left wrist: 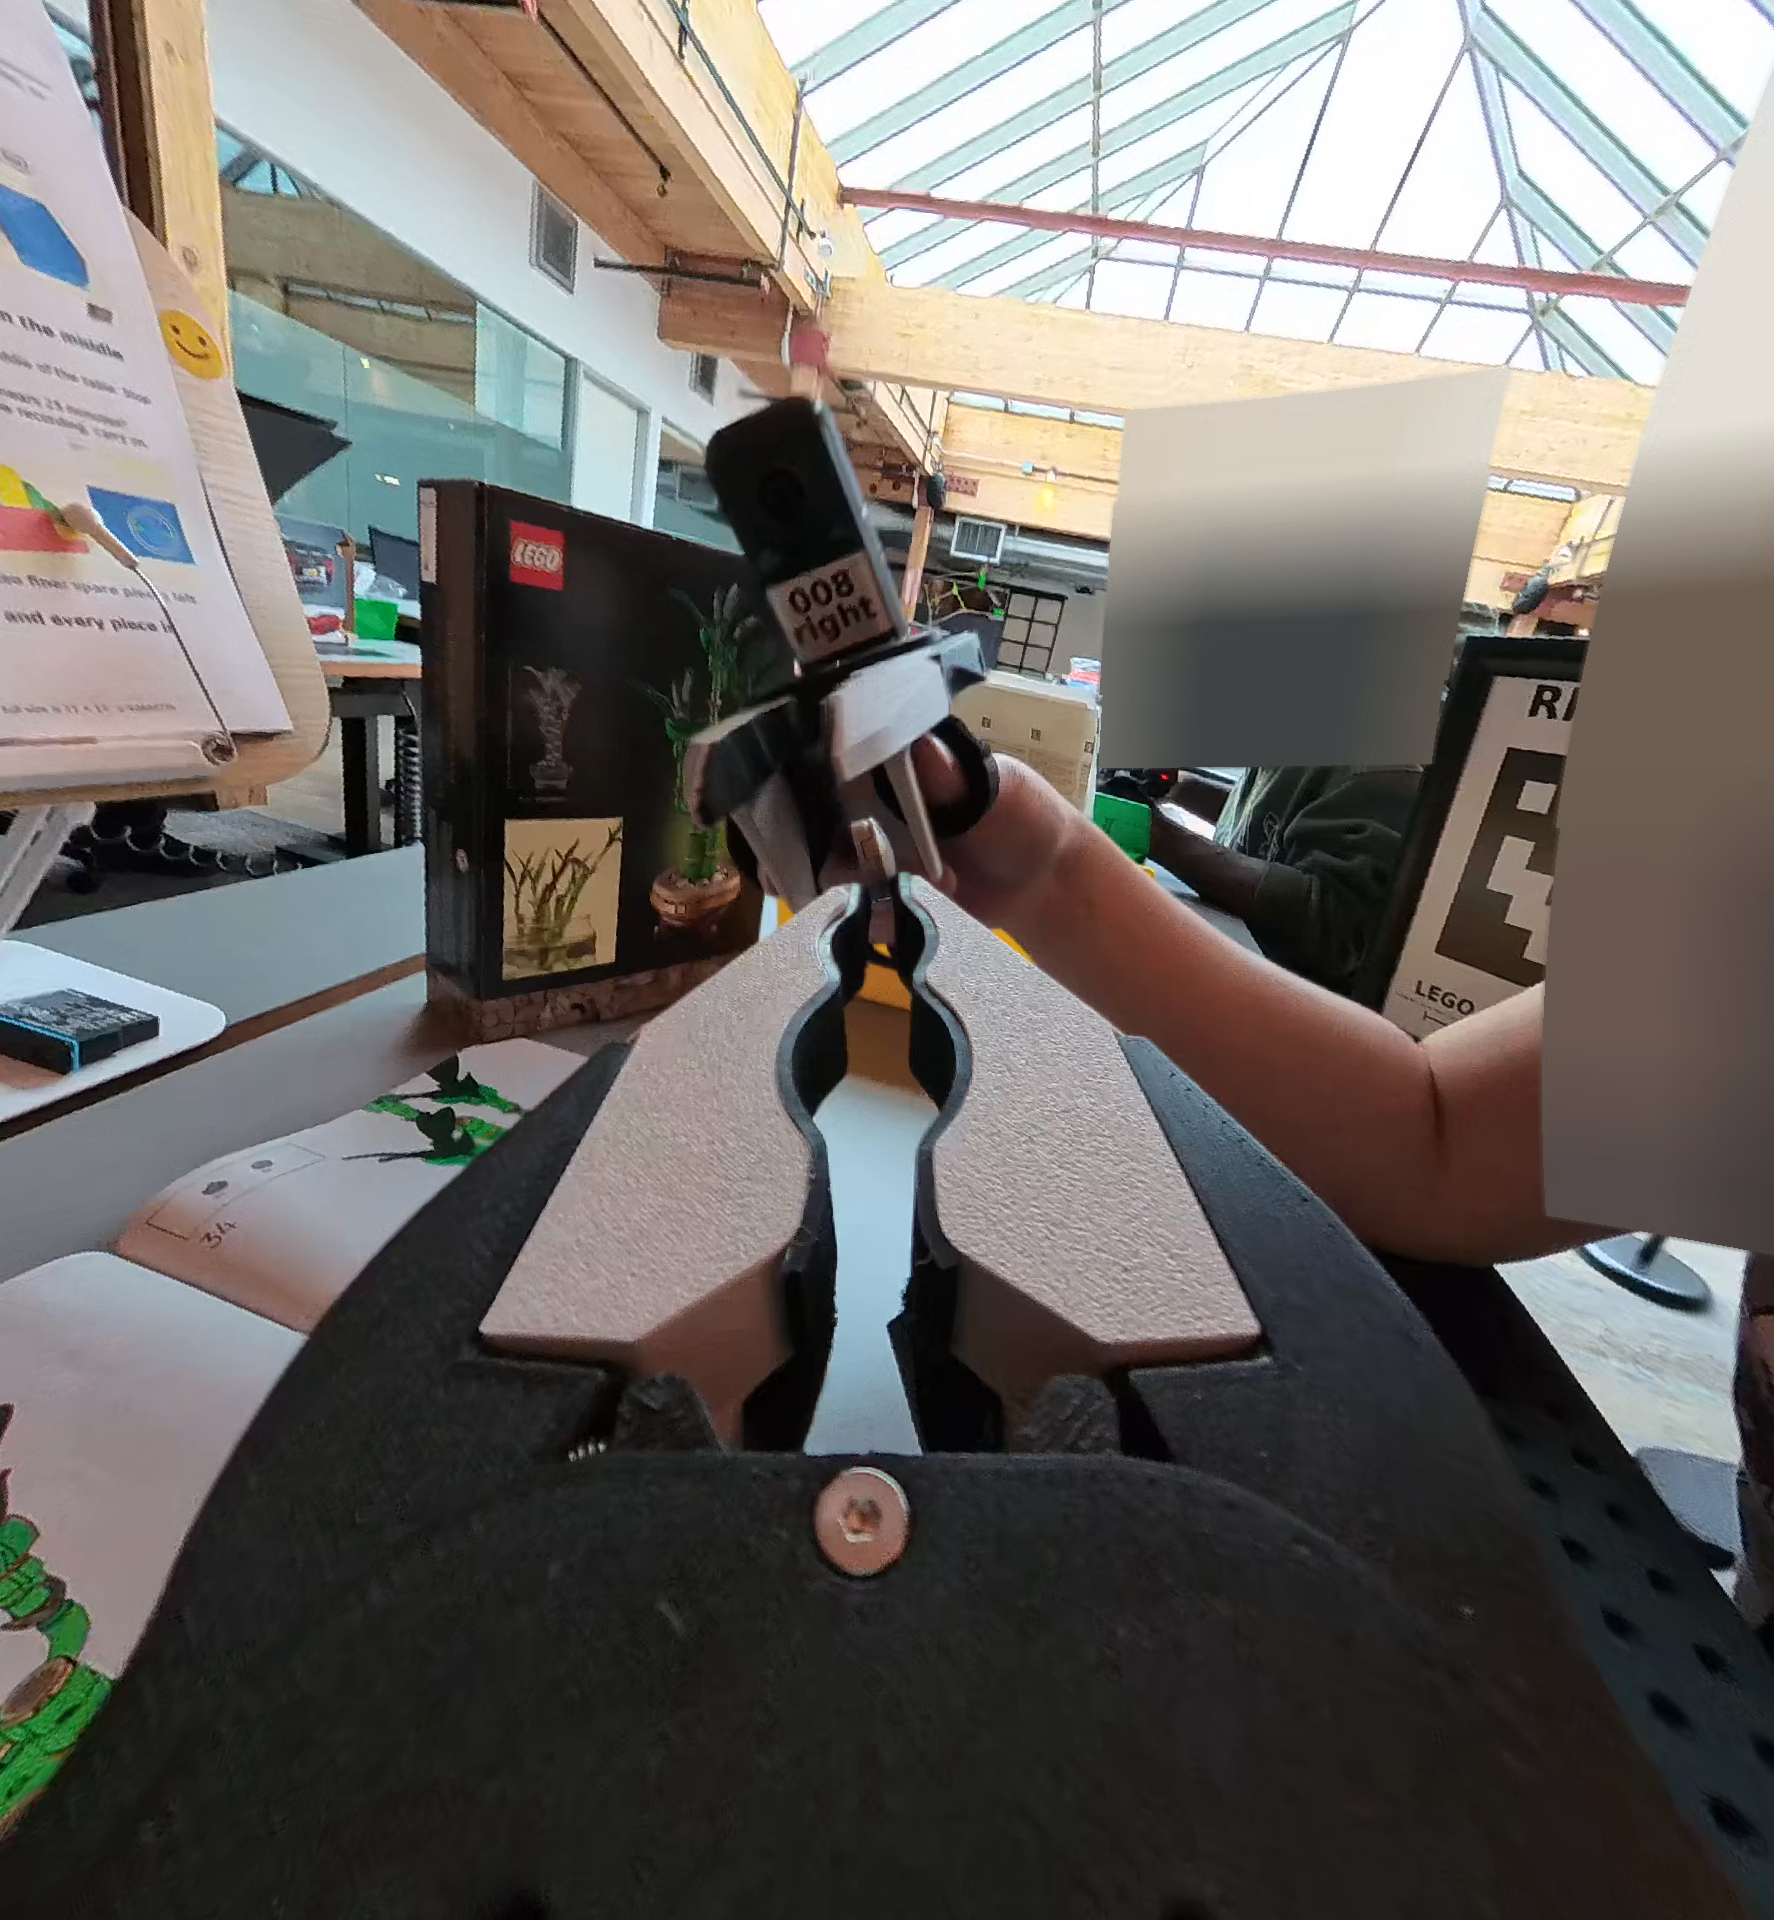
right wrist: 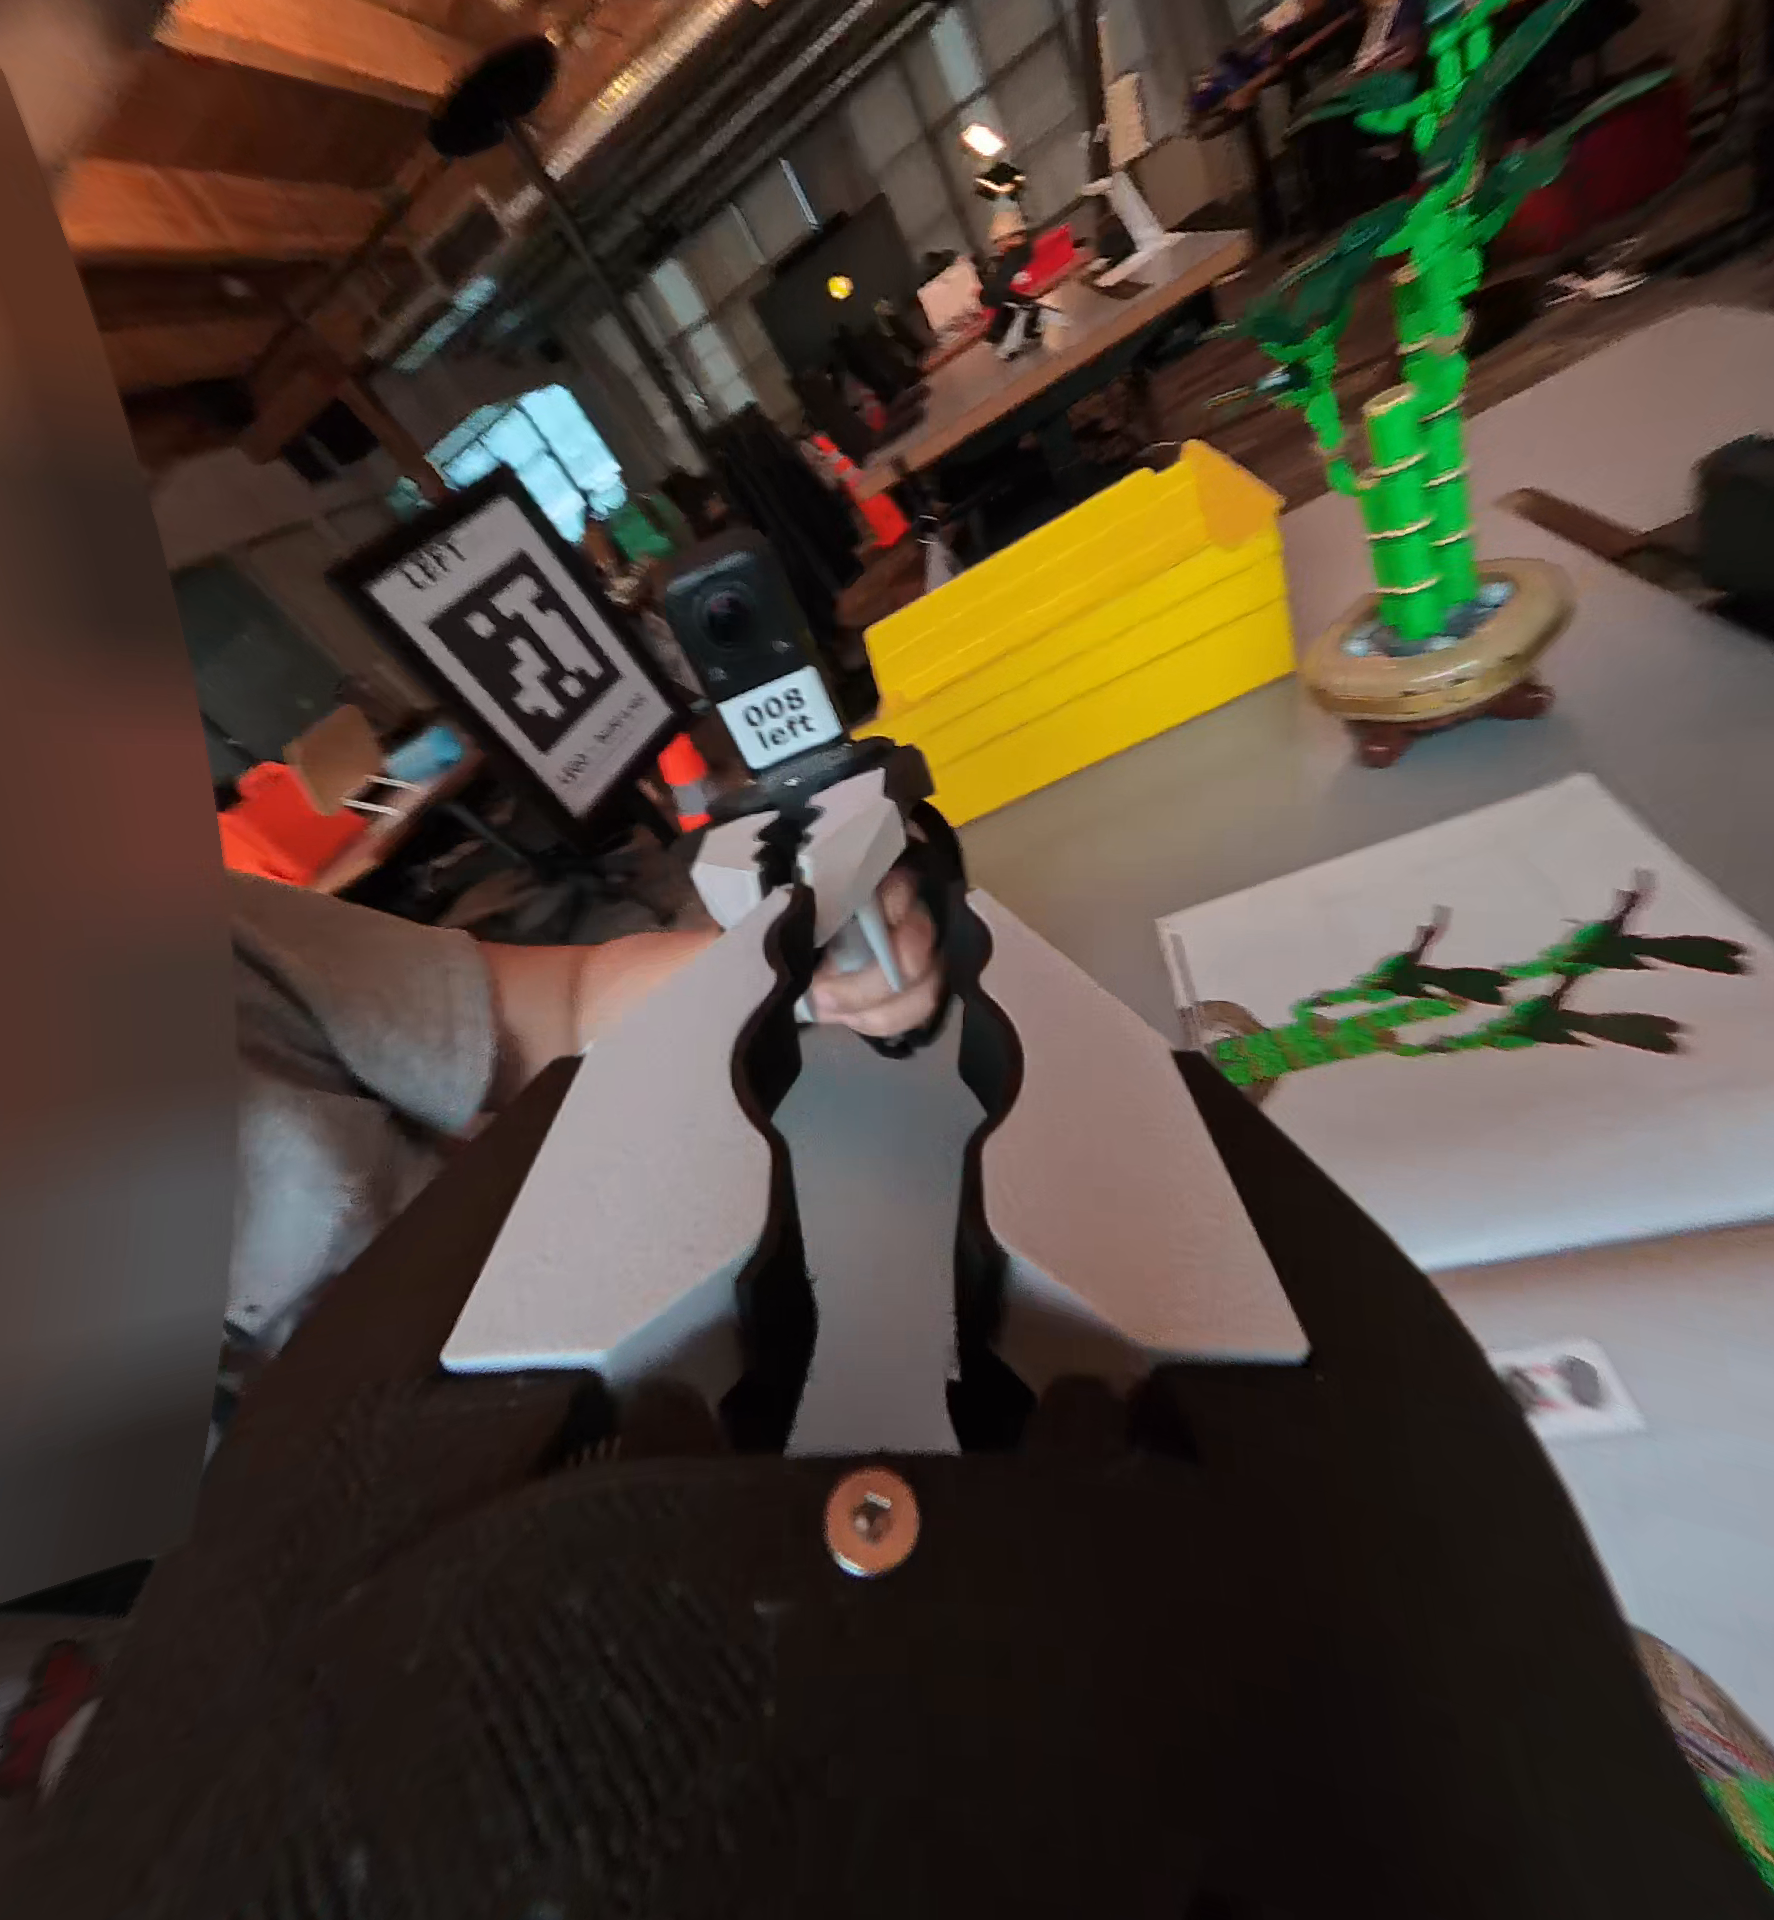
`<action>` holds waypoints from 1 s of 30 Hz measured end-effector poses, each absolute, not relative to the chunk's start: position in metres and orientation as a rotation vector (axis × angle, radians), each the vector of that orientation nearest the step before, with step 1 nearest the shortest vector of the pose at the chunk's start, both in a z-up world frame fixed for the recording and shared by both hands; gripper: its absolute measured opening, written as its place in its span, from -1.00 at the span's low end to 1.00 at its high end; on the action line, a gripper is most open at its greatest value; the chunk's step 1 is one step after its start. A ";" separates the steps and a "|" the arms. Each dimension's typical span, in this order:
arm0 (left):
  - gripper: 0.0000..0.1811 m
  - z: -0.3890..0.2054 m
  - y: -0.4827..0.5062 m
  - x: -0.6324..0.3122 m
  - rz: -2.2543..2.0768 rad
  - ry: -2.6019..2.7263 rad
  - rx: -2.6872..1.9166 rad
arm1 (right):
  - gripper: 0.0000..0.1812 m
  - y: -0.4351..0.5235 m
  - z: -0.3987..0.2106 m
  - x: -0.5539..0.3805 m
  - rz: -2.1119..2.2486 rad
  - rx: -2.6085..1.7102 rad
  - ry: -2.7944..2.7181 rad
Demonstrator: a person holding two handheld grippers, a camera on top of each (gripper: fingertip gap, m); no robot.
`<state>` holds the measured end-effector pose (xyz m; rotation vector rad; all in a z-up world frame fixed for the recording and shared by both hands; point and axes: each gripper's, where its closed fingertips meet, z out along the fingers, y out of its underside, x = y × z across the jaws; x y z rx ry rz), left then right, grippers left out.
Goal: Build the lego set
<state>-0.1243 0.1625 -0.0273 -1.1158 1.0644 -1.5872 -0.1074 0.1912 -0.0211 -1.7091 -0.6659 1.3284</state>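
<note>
Both grippers are hanging in the air facing each other, tips nearly meeting: left gripper [left wrist: 875, 914] and right gripper [right wrist: 878, 925] are each showing a narrow gap between the fingers, with nothing visibly gripped. I'd guess this is a pause, not a placement. Before the next brick, drop both to table [right wrist: 1641, 748] level and check the open instruction booklet [right wrist: 1485, 1039]. The bamboo build [right wrist: 1423, 499] is standing upright beyond the booklet. The yellow bin [right wrist: 1070, 665] beside it is hiding its contents. The set box [left wrist: 571, 748] is standing closed.
</note>
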 end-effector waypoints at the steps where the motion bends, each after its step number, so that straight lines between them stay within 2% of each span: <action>1: -0.98 -0.030 0.162 -0.123 -1.591 1.082 -1.133 | -0.74 0.191 -0.021 -0.103 1.276 -1.709 -0.681; 11: -0.97 -0.065 0.153 -0.111 -1.419 1.334 -1.168 | -0.74 0.165 -0.050 -0.113 1.126 -1.661 -1.046; 13: -0.97 -0.066 0.151 -0.111 -1.363 1.365 -1.138 | -0.82 0.160 -0.052 -0.116 1.117 -1.633 -1.101; 19: -0.97 -0.062 0.141 -0.113 -1.296 1.415 -1.047 | -0.85 0.149 -0.053 -0.122 1.111 -1.597 -1.187; 21: -0.97 -0.062 0.140 -0.114 -1.280 1.422 -1.035 | -0.94 0.147 -0.055 -0.123 1.083 -1.593 -1.219; 30: -0.97 -0.058 0.133 -0.118 -1.218 1.419 -0.912 | -0.95 0.138 -0.051 -0.127 0.973 -1.500 -1.327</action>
